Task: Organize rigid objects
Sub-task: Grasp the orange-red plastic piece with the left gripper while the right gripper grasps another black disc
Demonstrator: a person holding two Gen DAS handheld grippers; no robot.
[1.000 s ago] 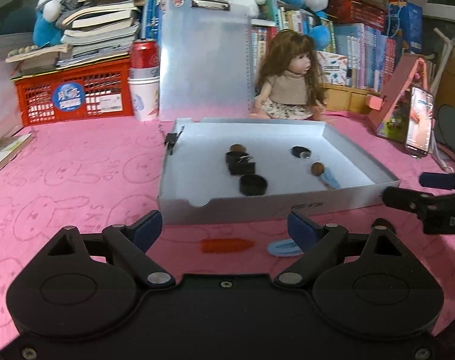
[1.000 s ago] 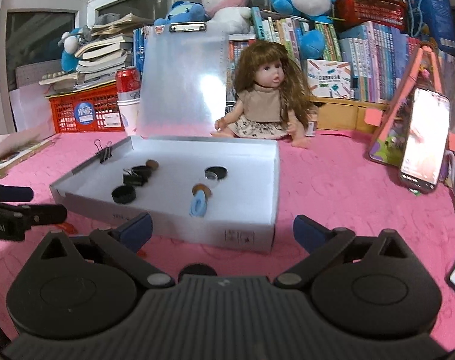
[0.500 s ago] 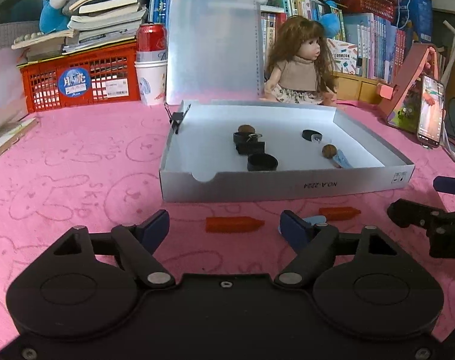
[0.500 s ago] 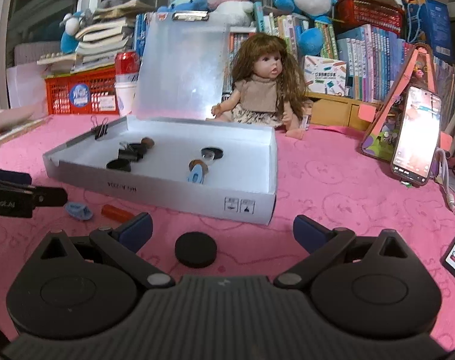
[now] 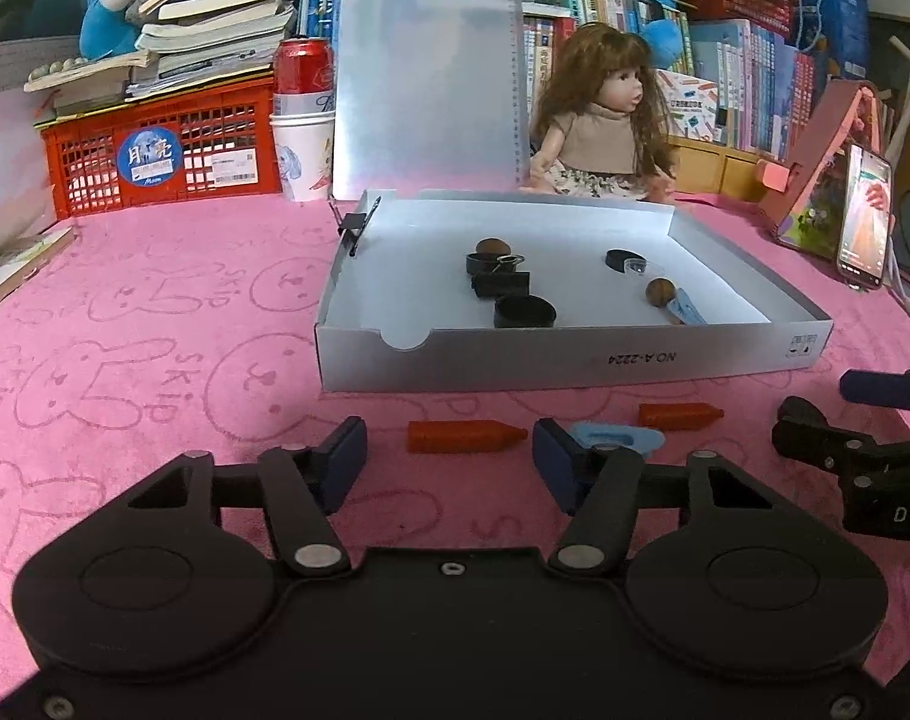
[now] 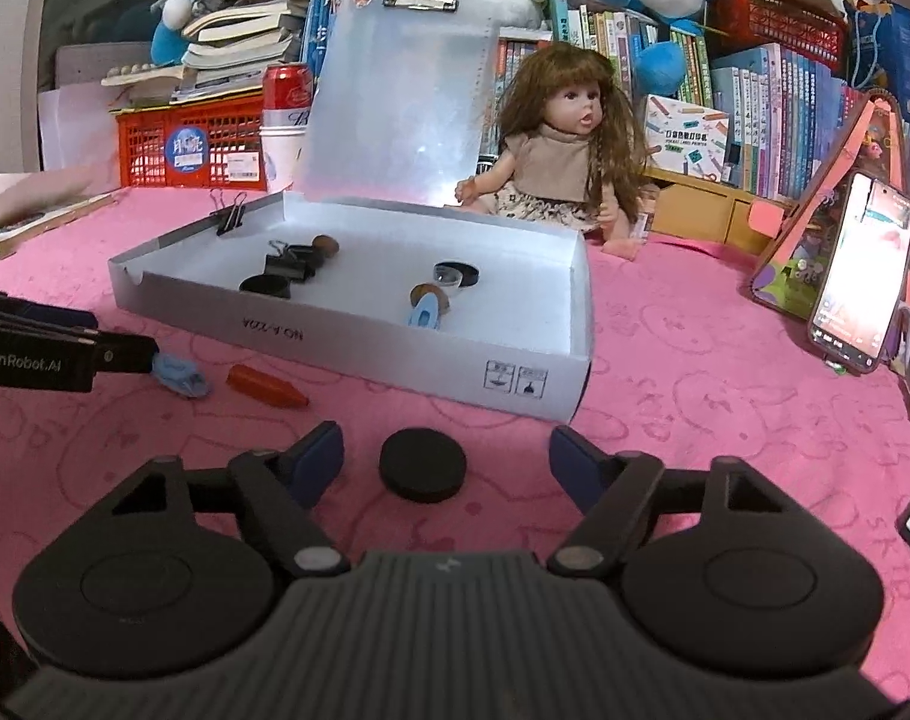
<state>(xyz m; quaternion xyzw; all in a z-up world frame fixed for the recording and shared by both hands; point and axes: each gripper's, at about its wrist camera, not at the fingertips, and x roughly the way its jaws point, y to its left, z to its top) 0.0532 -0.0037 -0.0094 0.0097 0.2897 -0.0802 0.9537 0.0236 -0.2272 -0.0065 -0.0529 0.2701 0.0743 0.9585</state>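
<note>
The left tongs [image 5: 449,450] hang spread apart over the pink surface [image 5: 125,360], with an orange crayon [image 5: 466,437] lying between their tips, its long axis across the view and its point to the right. A blue clip [image 5: 614,438] beside it is partly hidden by the right fingertip, and a 2nd crayon [image 5: 680,415] lies beyond. The right tongs [image 6: 446,462] are also spread, a black disc [image 6: 422,464] flat between them, near the white box [image 6: 533,387].

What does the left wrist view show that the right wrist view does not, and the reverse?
Only the left wrist view shows a second orange crayon-shaped piece on the pink cloth. Only the right wrist view shows the flat black round disc between the open right gripper fingers. Both share the white cardboard box, the light blue clip and the long-haired doll.
</note>
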